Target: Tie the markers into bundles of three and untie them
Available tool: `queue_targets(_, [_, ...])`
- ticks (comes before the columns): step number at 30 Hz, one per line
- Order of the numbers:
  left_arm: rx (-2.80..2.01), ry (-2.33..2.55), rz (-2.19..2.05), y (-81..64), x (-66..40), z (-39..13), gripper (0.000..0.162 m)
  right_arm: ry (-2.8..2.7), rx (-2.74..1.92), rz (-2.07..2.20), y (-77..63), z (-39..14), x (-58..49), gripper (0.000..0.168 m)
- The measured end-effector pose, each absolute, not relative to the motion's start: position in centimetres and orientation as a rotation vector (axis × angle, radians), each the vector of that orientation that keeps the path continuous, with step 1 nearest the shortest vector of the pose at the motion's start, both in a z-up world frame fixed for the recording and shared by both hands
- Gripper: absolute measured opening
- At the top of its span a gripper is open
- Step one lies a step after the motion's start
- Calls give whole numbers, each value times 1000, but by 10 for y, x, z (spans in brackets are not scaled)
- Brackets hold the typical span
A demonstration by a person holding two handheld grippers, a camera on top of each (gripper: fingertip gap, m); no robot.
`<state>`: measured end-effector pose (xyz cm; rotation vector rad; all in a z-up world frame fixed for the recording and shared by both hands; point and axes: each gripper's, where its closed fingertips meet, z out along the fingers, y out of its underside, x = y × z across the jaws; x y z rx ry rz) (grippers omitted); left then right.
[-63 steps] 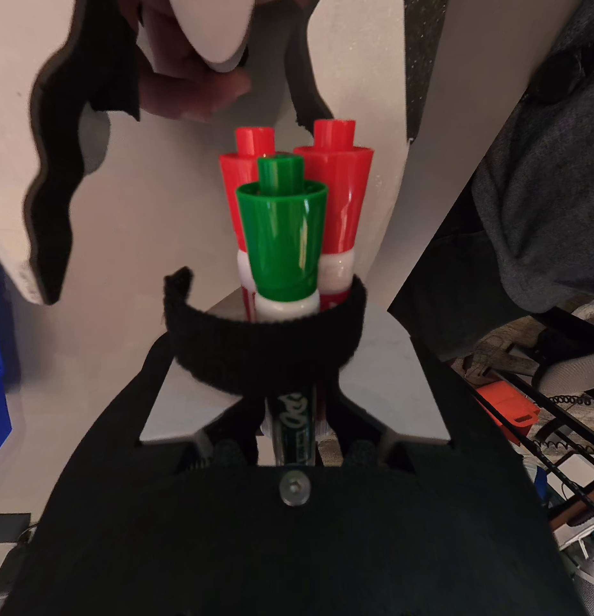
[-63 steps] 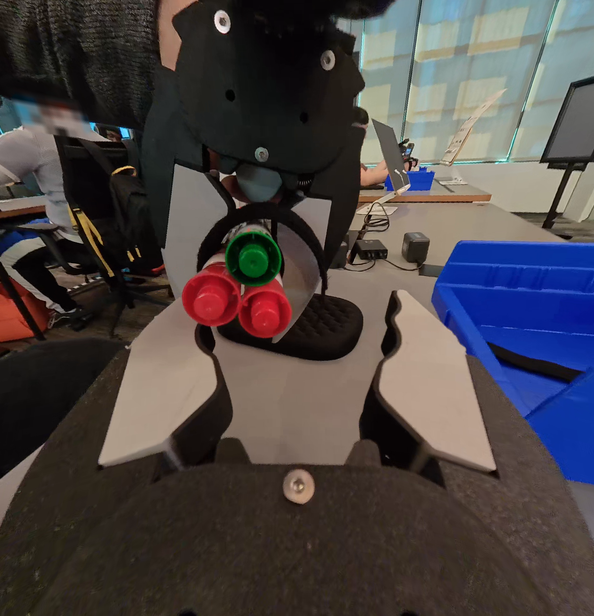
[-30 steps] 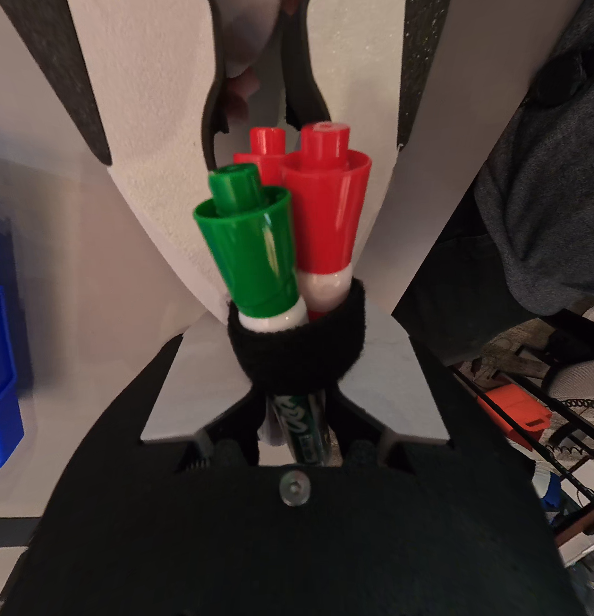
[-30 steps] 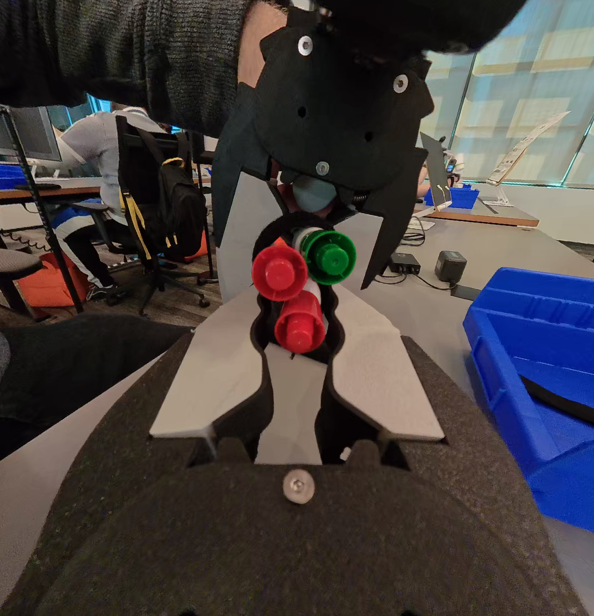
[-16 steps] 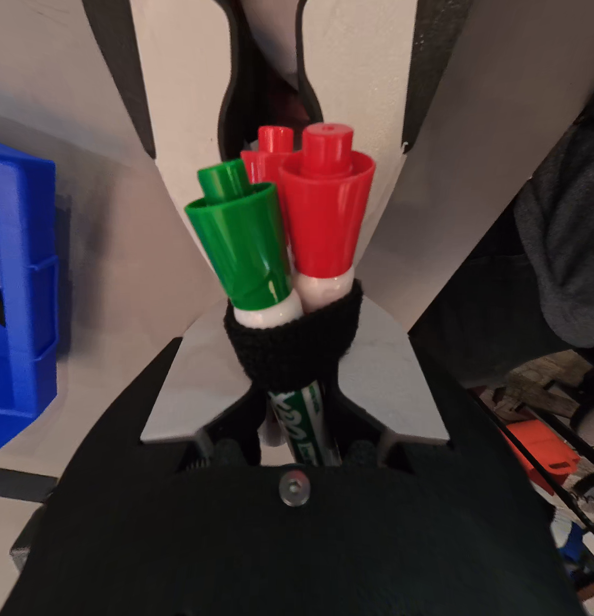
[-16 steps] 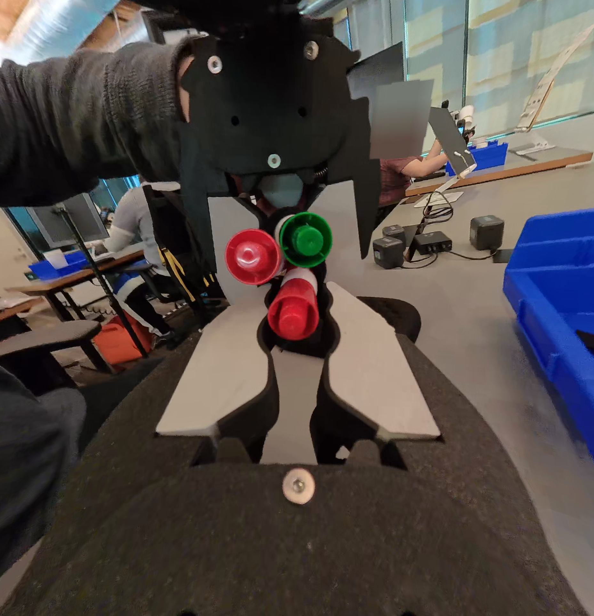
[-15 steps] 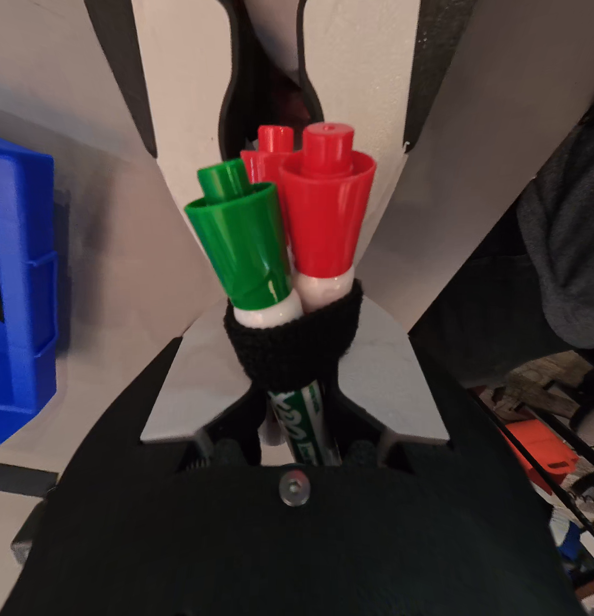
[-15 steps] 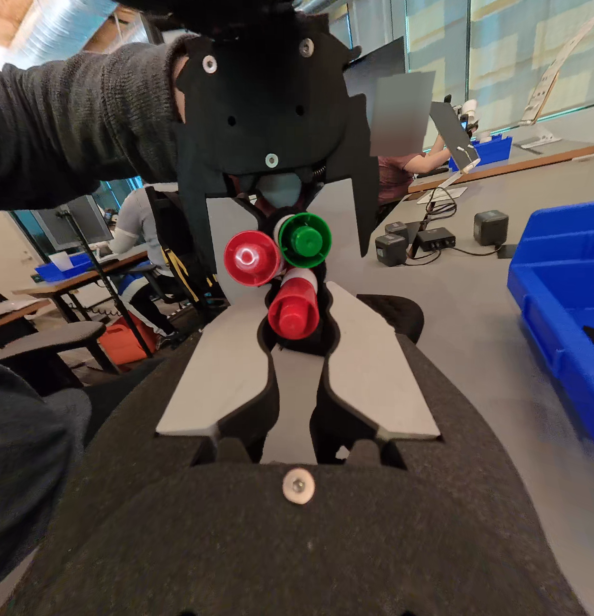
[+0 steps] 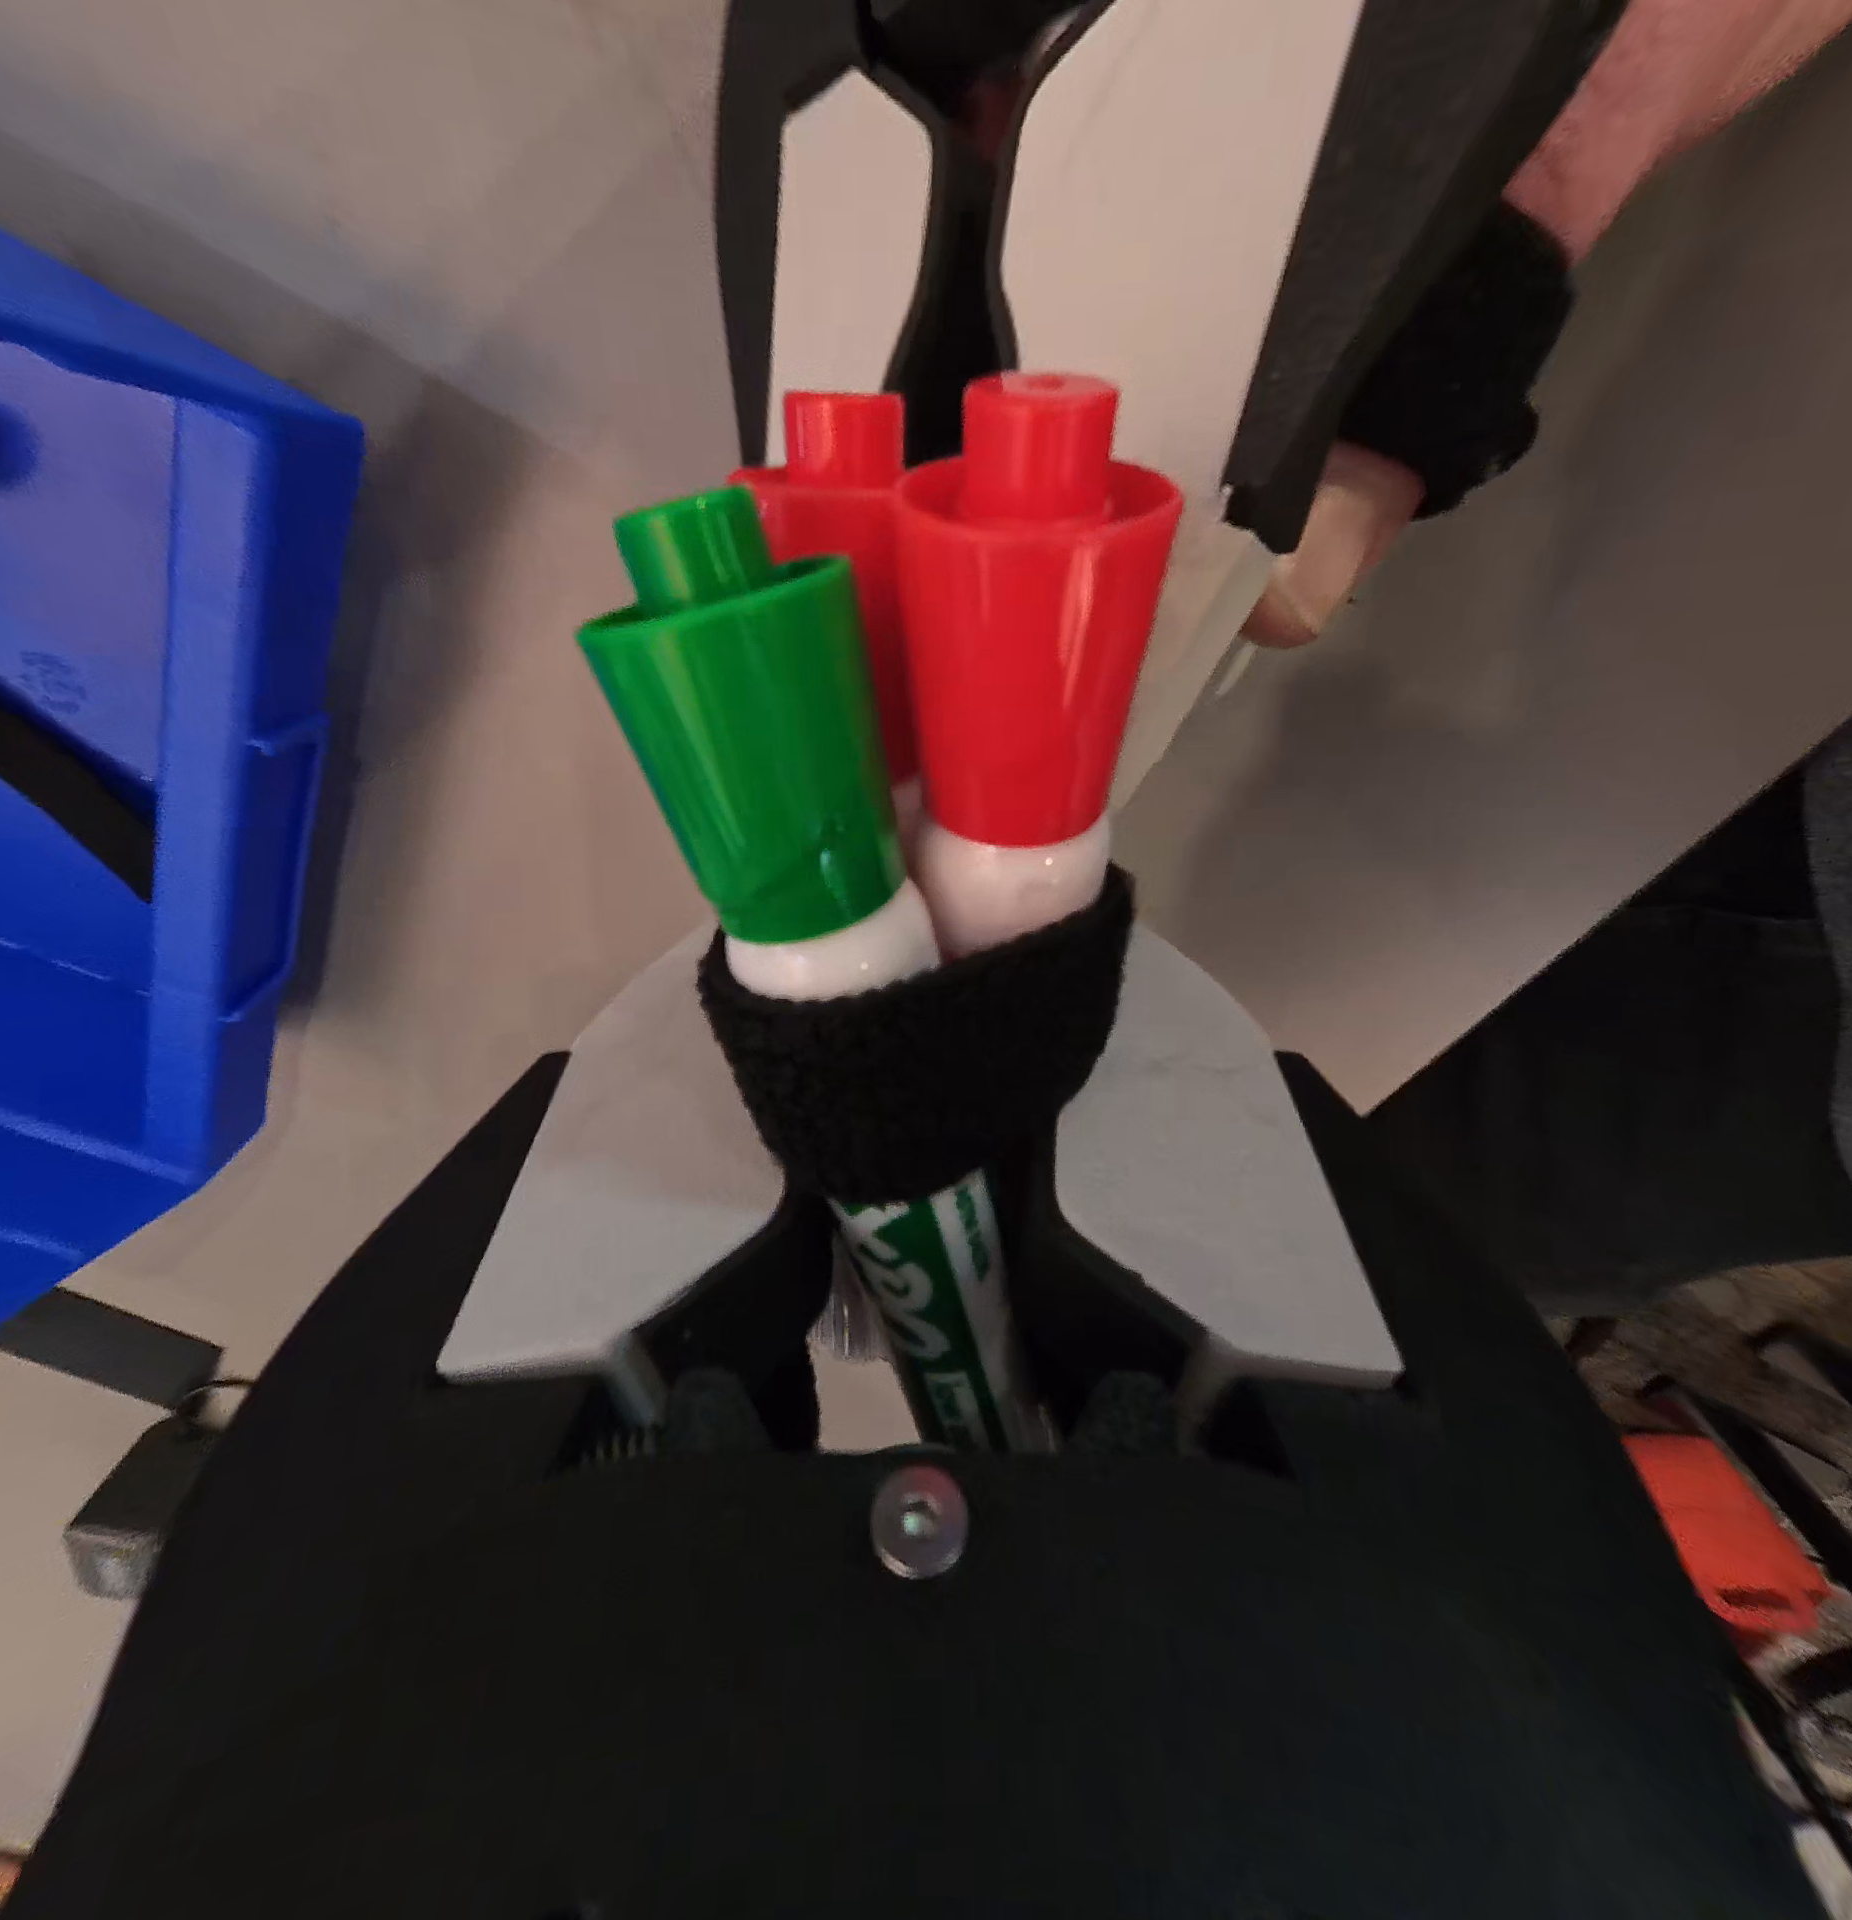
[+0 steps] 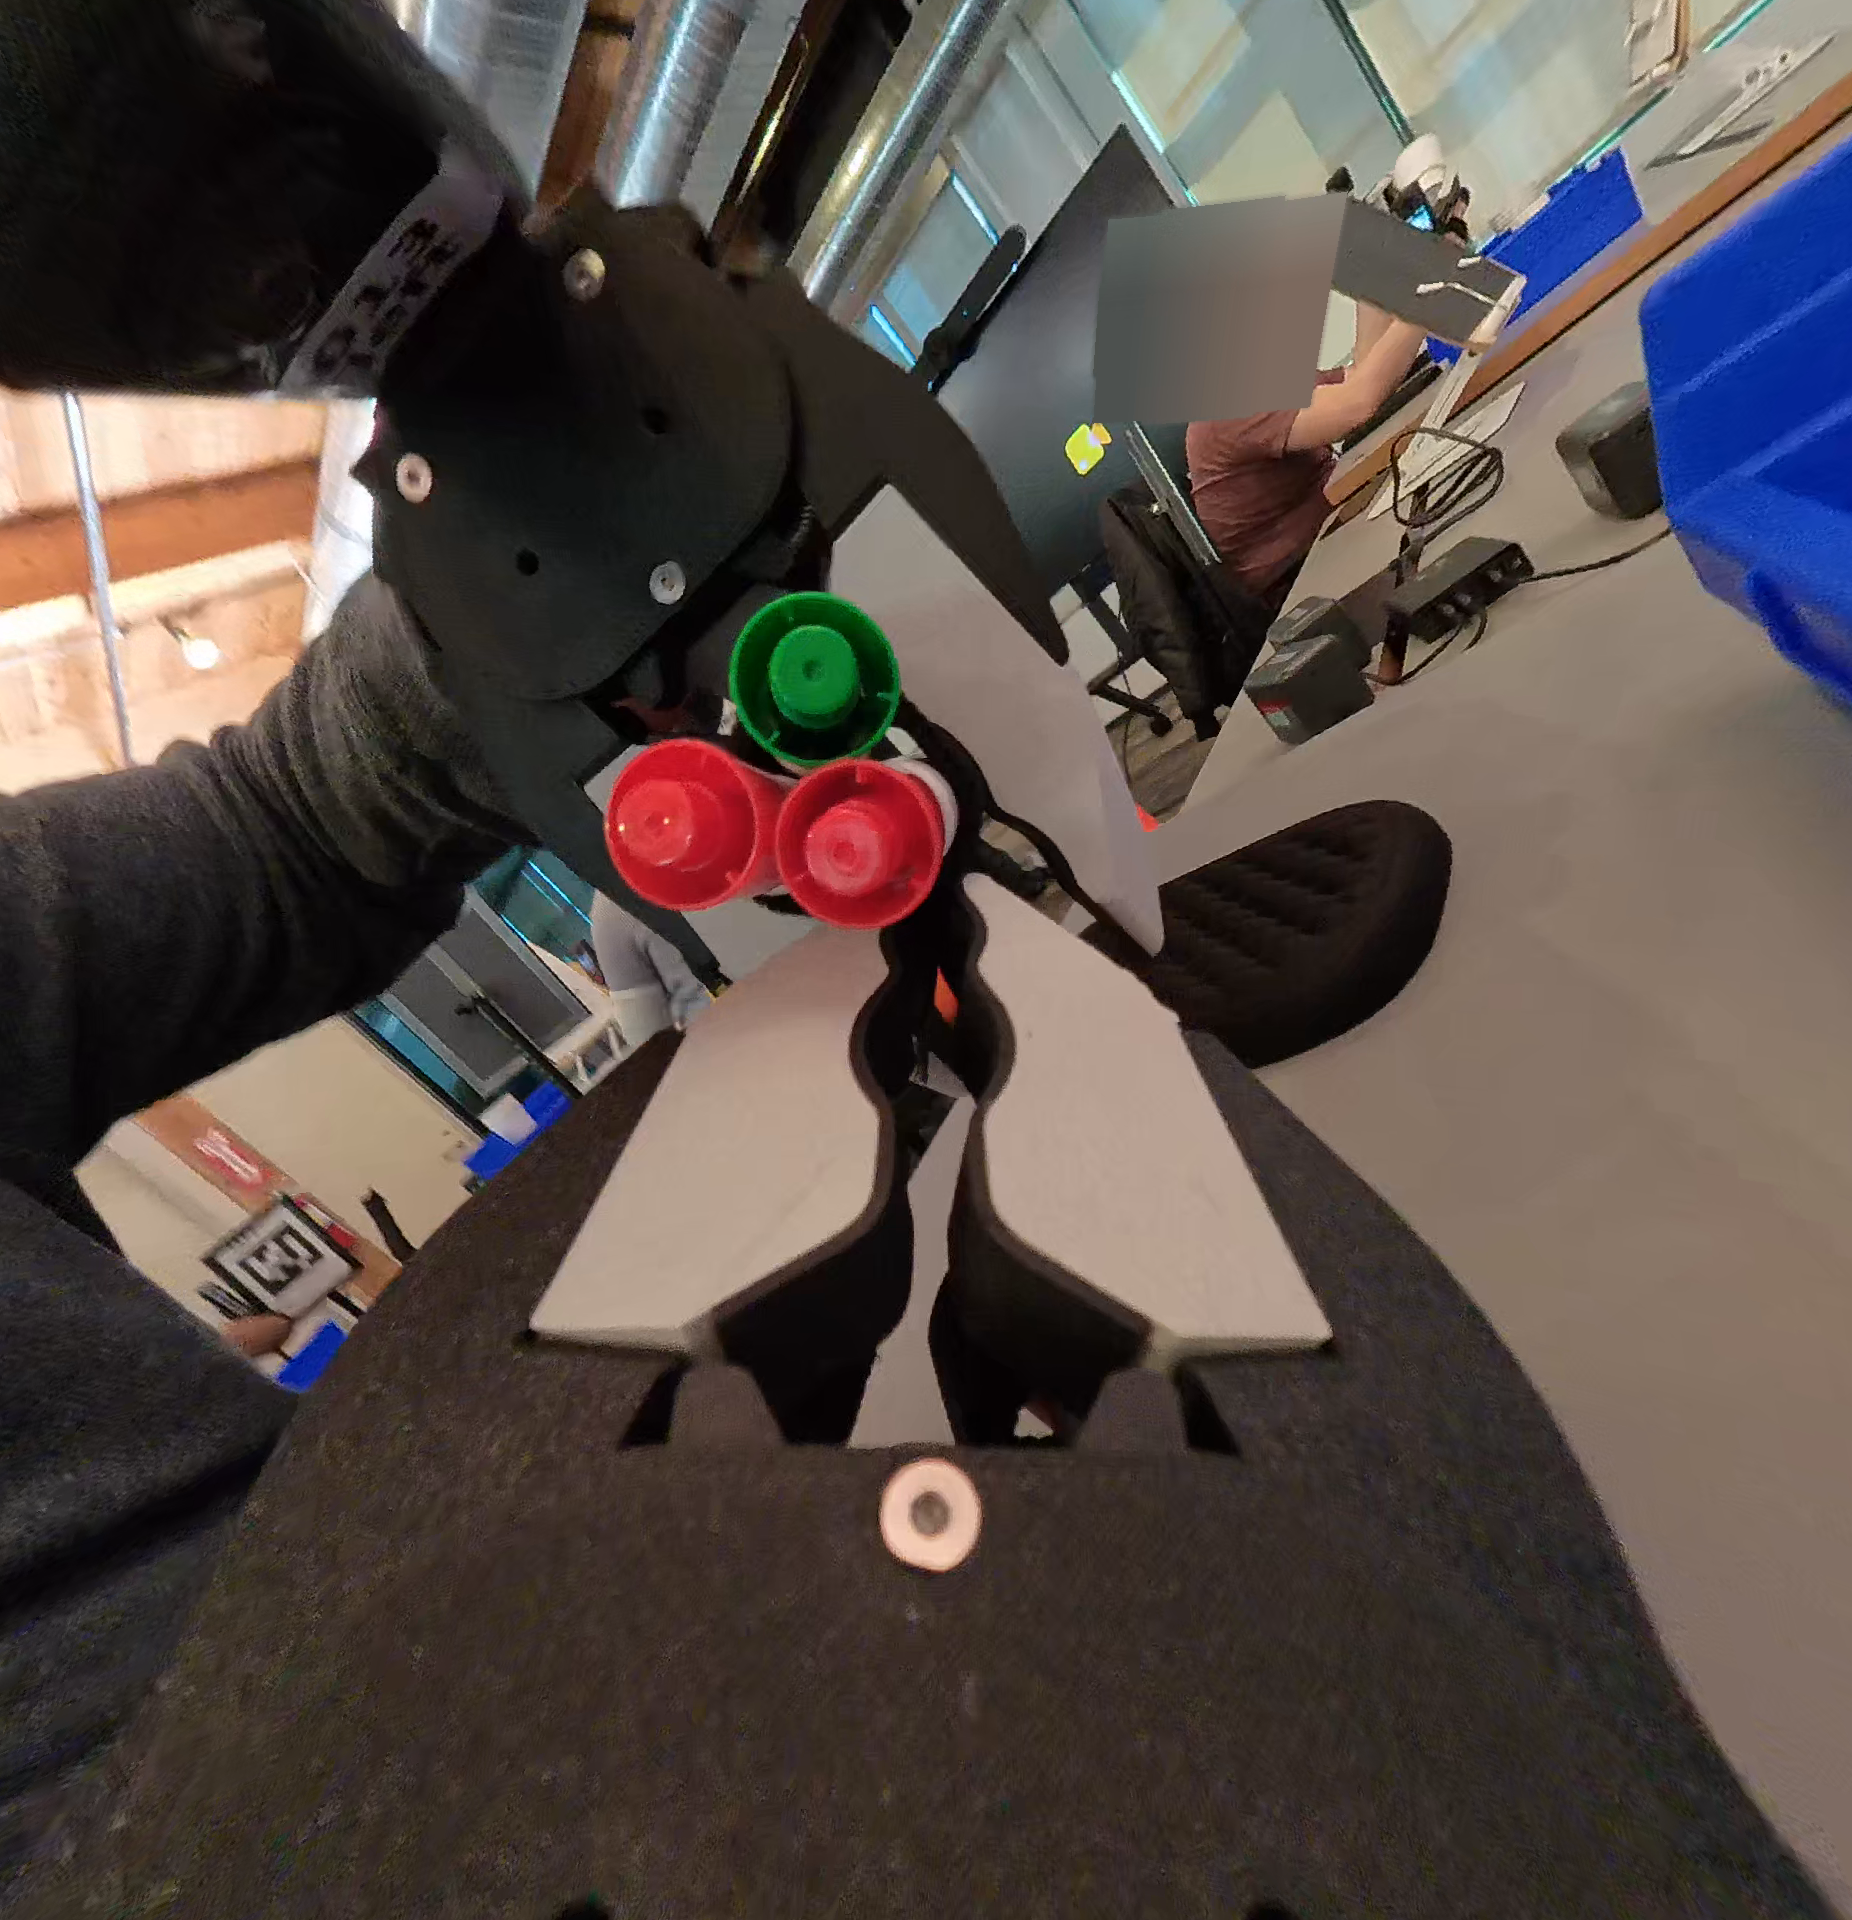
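Note:
A bundle of three markers, one green-capped [image 9: 745, 748] and two red-capped [image 9: 1026, 665], is bound by a black strap [image 9: 901, 1060]. My left gripper [image 9: 917, 1049] is shut on the bundle at the strap, caps pointing away from the camera. In the right wrist view the caps [image 10: 797, 790] face the camera, just above my right gripper [image 10: 937, 935]. Its jaws are nearly closed on a thin black strap end [image 10: 927, 940] that runs up to the bundle. The right gripper also shows at the top of the left wrist view [image 9: 953, 260], behind the caps.
A blue bin [image 9: 122, 831] stands on the grey table [image 9: 1421, 831] to the left; it is at the right in the right wrist view [image 10: 1784, 416]. Black power adapters and cables [image 10: 1400, 623] lie farther back. A black chair seat [image 10: 1306, 914] is beyond the table edge. The grippers' ends are close to 4 cm from one another.
My right gripper let go of the lower red marker and closed on the black strap end below the caps. Both grippers rolled, and the blue bin came nearer in the left view.

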<state>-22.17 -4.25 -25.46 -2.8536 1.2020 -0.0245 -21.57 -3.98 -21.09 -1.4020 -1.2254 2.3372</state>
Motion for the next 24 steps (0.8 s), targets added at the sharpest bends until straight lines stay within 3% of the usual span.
queue_targets(24, [-2869,1170,129,-33,-235,-261,42,-1238,-1450,2449,-40,-214,-215,2])
